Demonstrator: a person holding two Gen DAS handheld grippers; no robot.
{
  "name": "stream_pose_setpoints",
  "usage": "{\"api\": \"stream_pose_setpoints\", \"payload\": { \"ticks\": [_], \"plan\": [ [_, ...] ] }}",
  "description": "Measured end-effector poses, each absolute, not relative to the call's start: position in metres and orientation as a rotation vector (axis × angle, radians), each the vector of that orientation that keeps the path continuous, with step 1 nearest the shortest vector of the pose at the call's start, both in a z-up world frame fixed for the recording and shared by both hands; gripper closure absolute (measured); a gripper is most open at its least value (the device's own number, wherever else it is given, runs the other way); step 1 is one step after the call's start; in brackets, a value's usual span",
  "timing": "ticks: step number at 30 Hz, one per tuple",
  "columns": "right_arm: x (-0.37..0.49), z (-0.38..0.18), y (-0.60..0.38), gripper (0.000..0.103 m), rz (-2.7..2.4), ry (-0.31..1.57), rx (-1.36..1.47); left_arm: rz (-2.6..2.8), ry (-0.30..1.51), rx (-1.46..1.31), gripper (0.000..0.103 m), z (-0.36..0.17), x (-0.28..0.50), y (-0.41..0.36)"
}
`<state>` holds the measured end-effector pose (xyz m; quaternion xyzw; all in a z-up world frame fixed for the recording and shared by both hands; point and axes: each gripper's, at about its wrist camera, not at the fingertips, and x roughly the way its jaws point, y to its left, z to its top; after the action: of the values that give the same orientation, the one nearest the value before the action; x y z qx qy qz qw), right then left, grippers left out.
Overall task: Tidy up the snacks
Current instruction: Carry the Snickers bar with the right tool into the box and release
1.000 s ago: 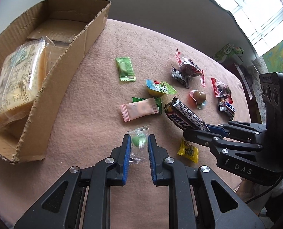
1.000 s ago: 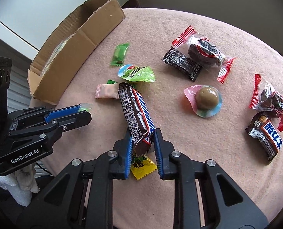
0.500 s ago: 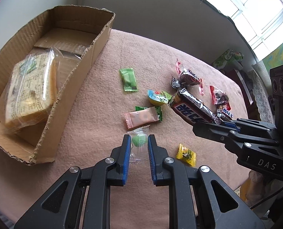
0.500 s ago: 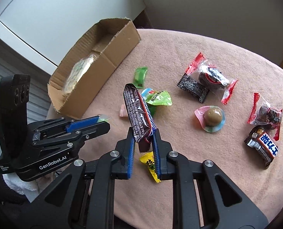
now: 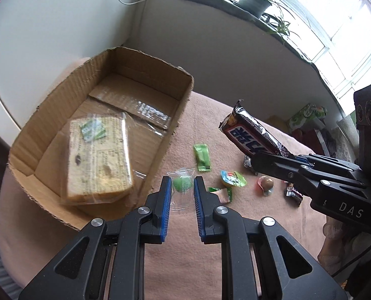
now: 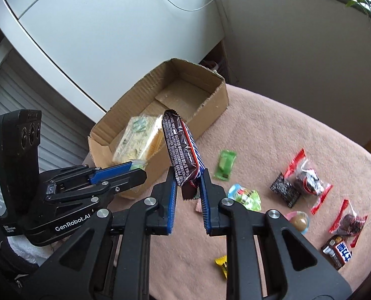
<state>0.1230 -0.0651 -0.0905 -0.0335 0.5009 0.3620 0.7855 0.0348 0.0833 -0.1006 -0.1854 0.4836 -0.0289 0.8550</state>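
Left gripper (image 5: 182, 187) is hovering aloft, jaws pinching in on something small; right gripper (image 6: 188, 183) is reaching alongside it, jaws clamping, both held level.

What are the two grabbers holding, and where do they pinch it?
The left gripper pinches a clear-wrapped green candy across its middle. The right gripper pinches the chocolate bar by its bottom end.

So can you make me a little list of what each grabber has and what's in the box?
left hand-held gripper: shut on green candy in a clear wrapper, lifted beside the box
right hand-held gripper: shut on chocolate bar, held up by its lower end
cardboard box: open top, holds one wrapped cracker pack
table: pink cloth, several small sweets lying loose
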Motion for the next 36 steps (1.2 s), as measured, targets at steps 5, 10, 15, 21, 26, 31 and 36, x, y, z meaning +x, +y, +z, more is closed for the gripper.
{"api": "stream_pose_setpoints", "payload": {
  "ticks": [5, 10, 15, 21, 26, 31, 36],
  "plan": [
    [0.134, -0.088, -0.038, 0.085, 0.812, 1.077, -0.108, -0.004, 0.990, -0.416, 0.087, -0.096, 0.033, 0.109],
    [0.140, -0.088, -0.011, 0.085, 0.830, 1.074, -0.159, 0.055, 0.976, -0.439, 0.087, -0.097, 0.031, 0.129],
    [0.145, -0.093, 0.009, 0.085, 0.839, 1.088, -0.194, 0.110, 0.980, -0.456, 0.087, -0.102, 0.028, 0.151],
    [0.147, -0.095, 0.019, 0.083, 0.827, 1.094, -0.208, 0.143, 0.979, -0.442, 0.086, -0.103, 0.028, 0.164],
    [0.146, -0.087, 0.013, 0.042, 0.799, 1.067, -0.199, 0.156, 0.993, -0.446, 0.081, -0.105, 0.027, 0.170],
    [0.146, -0.082, -0.002, 0.038, 0.774, 1.066, -0.170, 0.160, 0.989, -0.444, 0.068, -0.102, 0.024, 0.169],
    [0.143, -0.081, -0.024, 0.038, 0.742, 1.071, -0.159, 0.153, 0.983, -0.436, 0.068, -0.100, 0.024, 0.165]
  ]
}}
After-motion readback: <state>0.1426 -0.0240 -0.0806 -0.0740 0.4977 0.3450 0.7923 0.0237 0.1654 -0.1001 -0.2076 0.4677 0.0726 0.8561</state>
